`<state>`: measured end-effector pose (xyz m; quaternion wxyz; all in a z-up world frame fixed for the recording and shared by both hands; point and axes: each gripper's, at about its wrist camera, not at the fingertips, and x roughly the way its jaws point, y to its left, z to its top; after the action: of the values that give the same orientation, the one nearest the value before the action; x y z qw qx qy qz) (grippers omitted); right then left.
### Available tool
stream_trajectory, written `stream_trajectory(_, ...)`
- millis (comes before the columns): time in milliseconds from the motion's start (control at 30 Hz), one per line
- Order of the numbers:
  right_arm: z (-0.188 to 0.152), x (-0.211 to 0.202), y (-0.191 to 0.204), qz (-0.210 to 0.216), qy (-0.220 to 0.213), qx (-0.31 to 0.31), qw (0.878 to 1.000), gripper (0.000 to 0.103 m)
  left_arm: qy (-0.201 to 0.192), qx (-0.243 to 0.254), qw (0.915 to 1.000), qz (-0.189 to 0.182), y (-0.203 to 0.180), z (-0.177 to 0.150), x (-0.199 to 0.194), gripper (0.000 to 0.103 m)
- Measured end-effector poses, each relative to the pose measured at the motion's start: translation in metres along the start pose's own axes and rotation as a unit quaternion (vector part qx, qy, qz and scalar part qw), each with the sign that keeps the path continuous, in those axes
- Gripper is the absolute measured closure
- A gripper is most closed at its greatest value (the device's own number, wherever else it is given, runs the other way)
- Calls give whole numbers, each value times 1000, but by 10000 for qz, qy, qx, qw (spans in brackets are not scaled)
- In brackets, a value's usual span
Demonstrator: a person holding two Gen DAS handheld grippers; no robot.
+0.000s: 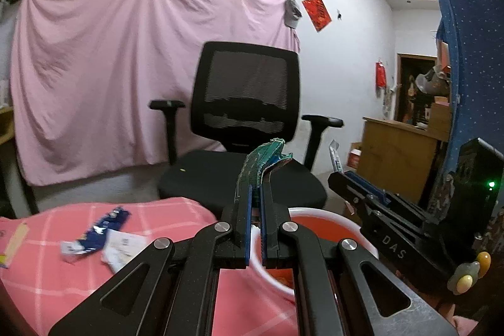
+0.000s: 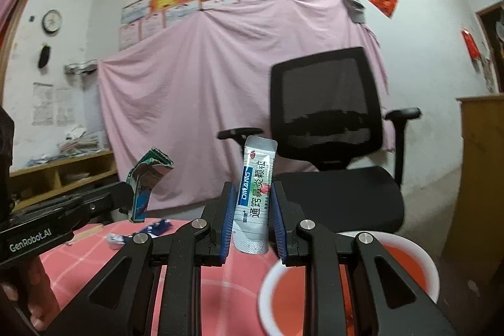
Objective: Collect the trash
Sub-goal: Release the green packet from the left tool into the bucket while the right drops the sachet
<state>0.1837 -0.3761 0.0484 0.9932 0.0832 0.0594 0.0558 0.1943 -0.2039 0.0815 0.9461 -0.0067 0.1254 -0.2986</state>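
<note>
- With both grippers loaded and raised off the pink checked surface [image 1: 47, 288], this looks like the carry-to-bin step, not a pick.
- Left gripper [image 1: 255, 194]: jaws narrow, pinched on a crumpled green wrapper [image 1: 261, 159] that sticks up past the fingertips. Same wrapper seen from the right wrist view [image 2: 148, 178].
- Right gripper [image 2: 252, 210]: jaws set about the width of a white-and-green sachet [image 2: 256, 191], which stands upright between the blue pads [image 2: 229, 210]. Contact looks light; I judge it held, but the grip may be marginal.
- White bucket with a red inside [image 2: 271, 276] sits at the near right edge of the surface, just below and right of the right gripper; in the left wrist view its rim [image 1: 330, 214] lies right behind the left fingertips.
- Remaining trash on the surface: blue wrapper [image 1: 100, 229] and white paper scraps [image 1: 121, 251], well to the left of the bucket.
- Next move, as I read it: bring each gripper over the bucket mouth, tilt down, open to drop. The two are near each other, so go one at a time to avoid a clash.
- Risk: the sachet could slip out early, missing the bucket.
</note>
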Motion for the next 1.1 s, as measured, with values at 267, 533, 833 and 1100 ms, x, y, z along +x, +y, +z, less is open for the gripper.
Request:
stream_trajectory(267,-5,5,-35,-437,390,484,9971,82,476,137,9982,-333,-27,-3,33,100)
stream_trajectory(533,-15,12,-62,-714,846,876,9900,82,1062,-107,9926,-578,-35,-11,67,100)
stream_trajectory(833,-19,15,-78,-895,1115,1107,9835,81,1620,-359,9845,-570,-35,-18,93,96)
stream_trajectory(1100,-21,16,-84,-955,1220,1188,9807,77,1799,-582,9806,-508,-25,-24,100,96)
